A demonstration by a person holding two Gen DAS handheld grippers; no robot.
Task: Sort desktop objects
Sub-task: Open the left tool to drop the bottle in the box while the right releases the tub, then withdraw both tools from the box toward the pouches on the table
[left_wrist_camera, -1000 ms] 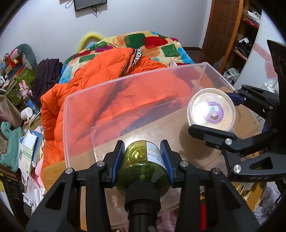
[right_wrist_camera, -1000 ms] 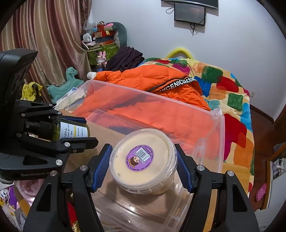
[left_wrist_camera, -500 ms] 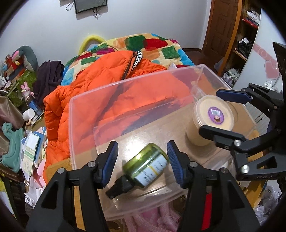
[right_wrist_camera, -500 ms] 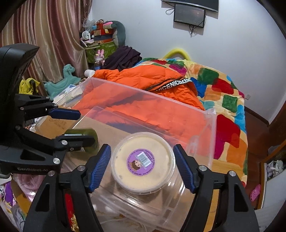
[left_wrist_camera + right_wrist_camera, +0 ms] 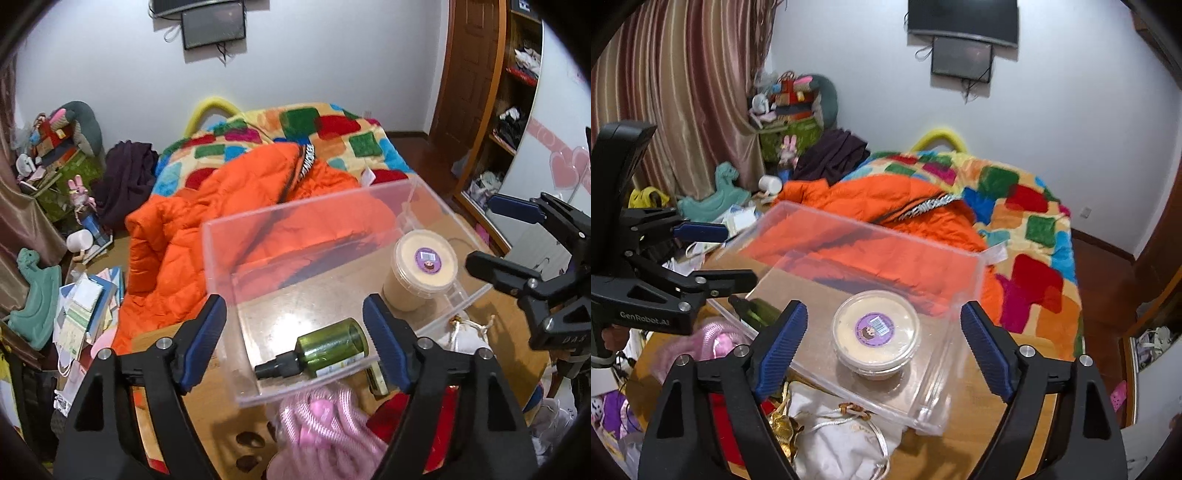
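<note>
A clear plastic bin (image 5: 221,258) (image 5: 975,273) stands on the wooden table. A green bottle with a black cap (image 5: 325,349) lies on its side in the bin's near left part; in the right wrist view it (image 5: 757,312) is partly hidden. A cream tub with a purple label (image 5: 423,269) (image 5: 875,334) stands upright in the bin's right part. My left gripper (image 5: 295,336) is open and empty above the bottle. My right gripper (image 5: 882,350) is open and empty above the tub, and also shows in the left wrist view (image 5: 502,236).
Pink striped cloth (image 5: 328,428) and a red item (image 5: 395,417) lie on the table in front of the bin. A white drawstring bag (image 5: 842,446) lies near the right gripper. A bed with an orange jacket (image 5: 221,214) is behind the table.
Both grippers opened and drew back upward. The bottle left the left gripper and now lies in the bin; the tub left the right gripper and now stands in the bin.
</note>
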